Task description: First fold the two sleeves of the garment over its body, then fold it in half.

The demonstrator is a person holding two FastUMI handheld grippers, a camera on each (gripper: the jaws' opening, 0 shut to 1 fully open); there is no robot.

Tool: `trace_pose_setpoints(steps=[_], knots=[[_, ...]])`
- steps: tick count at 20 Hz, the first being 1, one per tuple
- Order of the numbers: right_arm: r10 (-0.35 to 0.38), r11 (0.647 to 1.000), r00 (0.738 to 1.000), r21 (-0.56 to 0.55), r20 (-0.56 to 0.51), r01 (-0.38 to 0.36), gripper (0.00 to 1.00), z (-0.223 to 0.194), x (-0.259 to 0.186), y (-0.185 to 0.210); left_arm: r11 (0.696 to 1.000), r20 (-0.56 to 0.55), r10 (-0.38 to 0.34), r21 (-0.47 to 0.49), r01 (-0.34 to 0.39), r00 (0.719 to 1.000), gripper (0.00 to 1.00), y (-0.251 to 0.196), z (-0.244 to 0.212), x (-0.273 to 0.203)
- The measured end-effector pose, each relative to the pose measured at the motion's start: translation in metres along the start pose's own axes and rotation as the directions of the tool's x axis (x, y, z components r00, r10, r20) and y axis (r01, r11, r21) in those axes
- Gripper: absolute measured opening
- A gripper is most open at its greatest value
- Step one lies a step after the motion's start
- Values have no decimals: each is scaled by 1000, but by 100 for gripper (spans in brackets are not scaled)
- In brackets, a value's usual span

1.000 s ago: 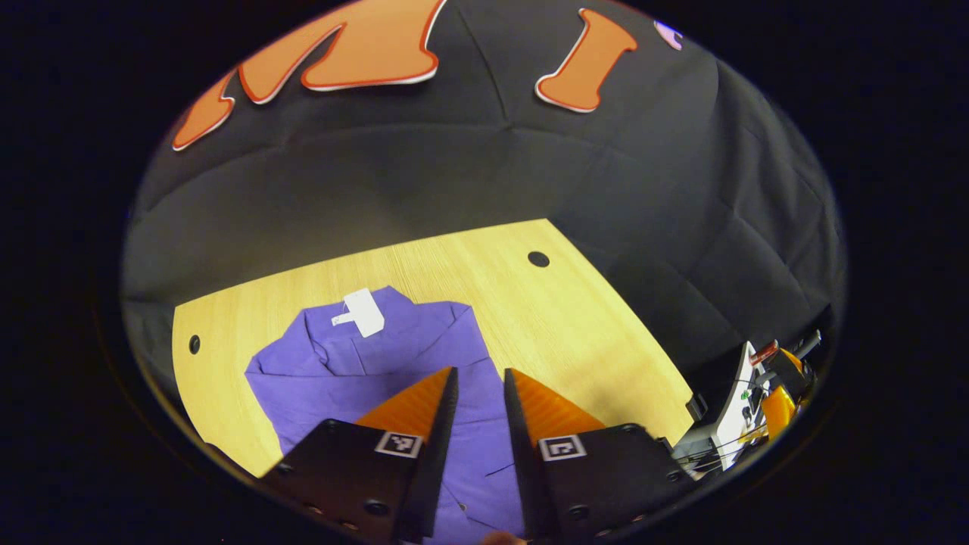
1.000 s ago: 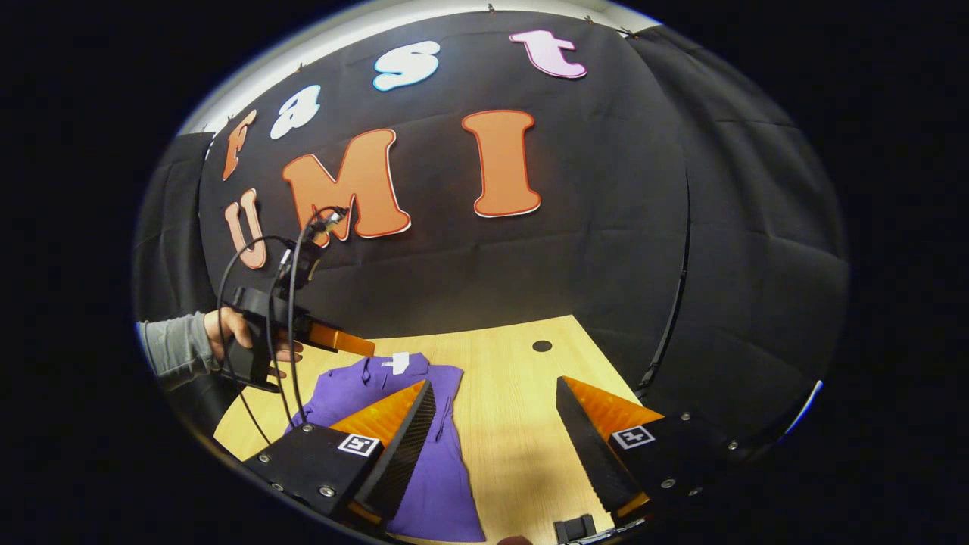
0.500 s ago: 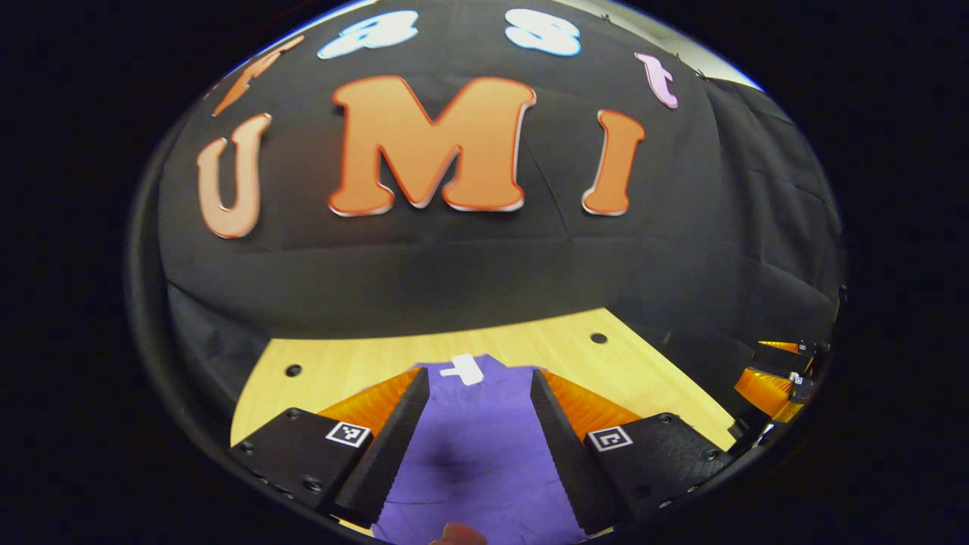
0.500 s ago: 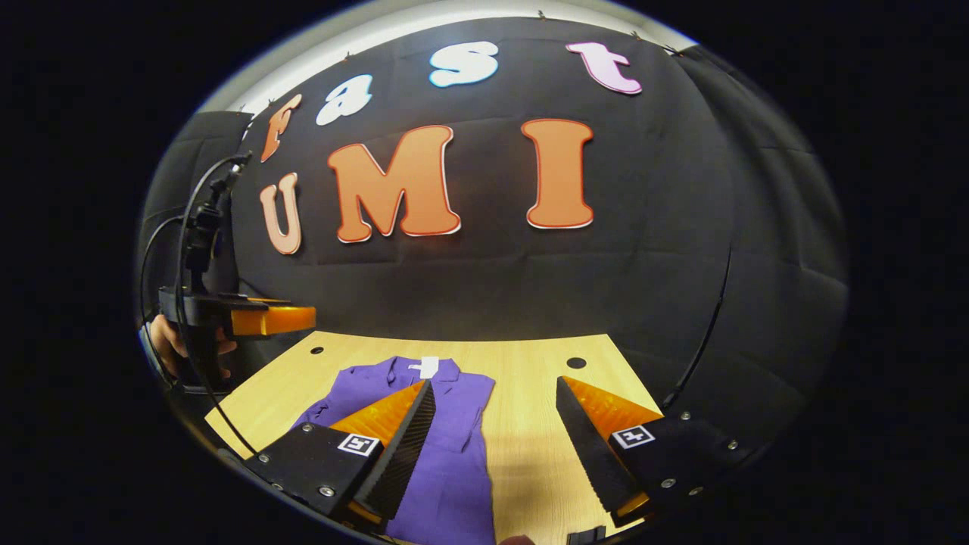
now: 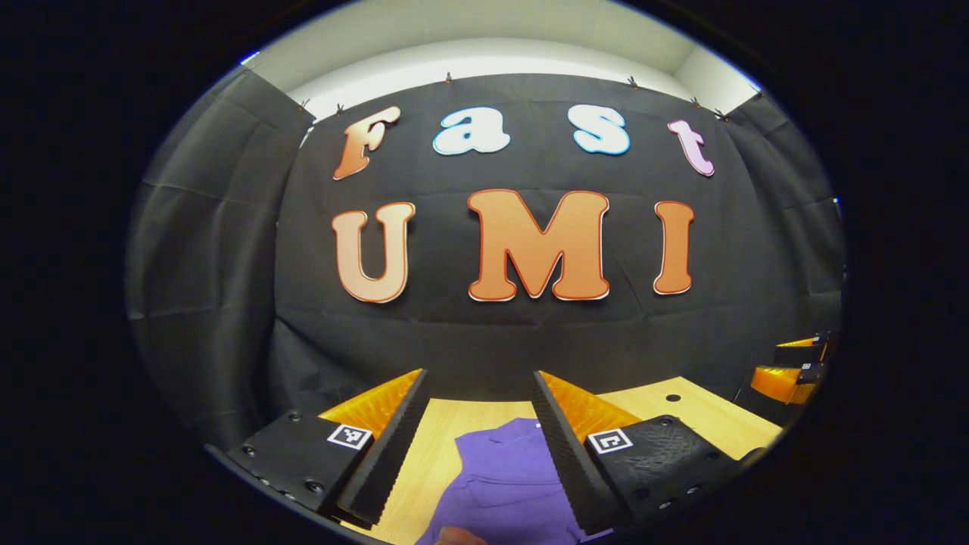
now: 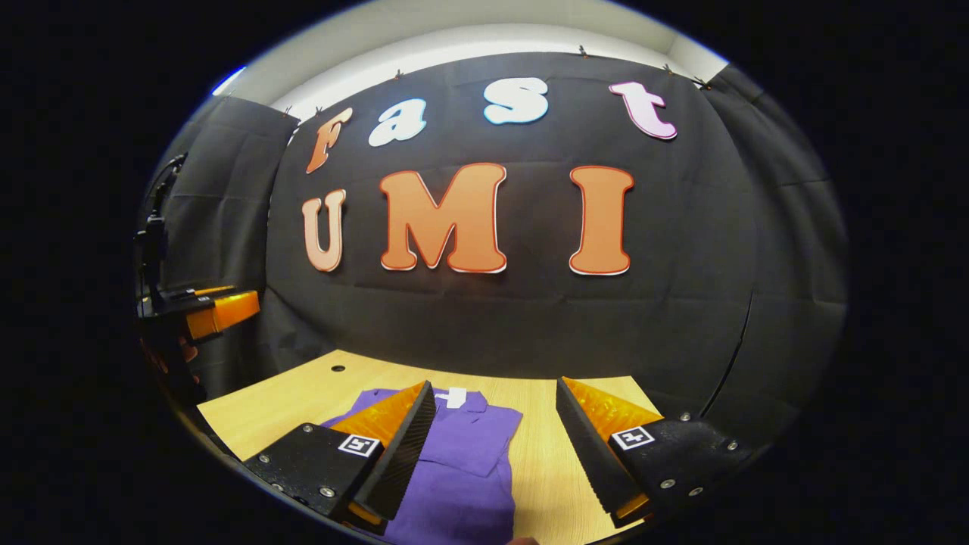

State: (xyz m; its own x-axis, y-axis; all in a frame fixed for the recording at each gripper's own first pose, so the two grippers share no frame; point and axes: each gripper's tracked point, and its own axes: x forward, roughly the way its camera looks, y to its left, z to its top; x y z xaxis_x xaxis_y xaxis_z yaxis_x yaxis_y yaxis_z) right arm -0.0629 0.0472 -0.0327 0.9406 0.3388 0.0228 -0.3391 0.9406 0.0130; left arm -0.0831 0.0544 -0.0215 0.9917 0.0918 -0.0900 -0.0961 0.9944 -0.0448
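A purple collared garment (image 5: 503, 484) lies flat on the wooden table (image 5: 700, 415), folded into a narrow shape. A white tag (image 6: 455, 397) sits at its collar. My left gripper (image 5: 478, 387) hovers open above the garment, nothing between its fingers. My right gripper (image 6: 496, 393) is also open and empty, raised over the garment's (image 6: 462, 462) right side. In the right gripper view the left gripper (image 6: 208, 310) shows at the far left with a hand behind it. In the left gripper view the right gripper (image 5: 795, 371) shows at the far right.
The table (image 6: 295, 397) has small round holes (image 6: 338, 369) (image 5: 672, 397) near its back corners. The black cloth wall stands right behind the table's far edge. Bare wood lies on both sides of the garment.
Both grippers have lifted and tilted up, so the wall takes more of each view and the garment has dropped low. The left gripper has opened wider than a second ago.
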Motion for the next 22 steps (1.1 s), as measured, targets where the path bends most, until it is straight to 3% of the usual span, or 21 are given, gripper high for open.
trace_pose_setpoints(steps=[1,2,4,6,8,12,15,18,20,22], knots=[[6,1000,999,3,-47,-6,95,-18,-4,3,1000,-1,10,7,-10,1000,88,8,-8,-9],[6,1000,997,9,-82,-5,95,-32,-9,4,1000,-16,24,14,-24,1000,84,14,-22,-19],[2,1000,988,12,-157,0,95,-61,-16,3,999,-76,35,23,-33,996,88,18,-53,-30],[6,1000,960,16,-279,-1,95,-106,-26,3,998,-202,33,51,-24,979,88,20,-103,-44],[44,998,913,49,-405,-27,96,-151,-43,10,992,-347,65,123,-23,936,89,29,-157,-54],[70,997,794,75,-603,-31,96,-222,-66,11,996,-541,20,87,32,841,91,19,-216,-70],[83,995,716,98,-694,-20,96,-253,-83,14,997,-668,-2,54,51,744,94,23,-257,-83],[107,990,636,144,-764,5,96,-277,-93,19,997,-778,7,52,53,629,94,29,-296,-97],[95,993,609,116,-788,-5,97,-289,-94,16,998,-869,-17,17,65,495,94,29,-328,-115],[90,994,574,108,-814,-2,97,-297,-99,16,998,-908,3,26,50,419,94,36,-335,-124]])
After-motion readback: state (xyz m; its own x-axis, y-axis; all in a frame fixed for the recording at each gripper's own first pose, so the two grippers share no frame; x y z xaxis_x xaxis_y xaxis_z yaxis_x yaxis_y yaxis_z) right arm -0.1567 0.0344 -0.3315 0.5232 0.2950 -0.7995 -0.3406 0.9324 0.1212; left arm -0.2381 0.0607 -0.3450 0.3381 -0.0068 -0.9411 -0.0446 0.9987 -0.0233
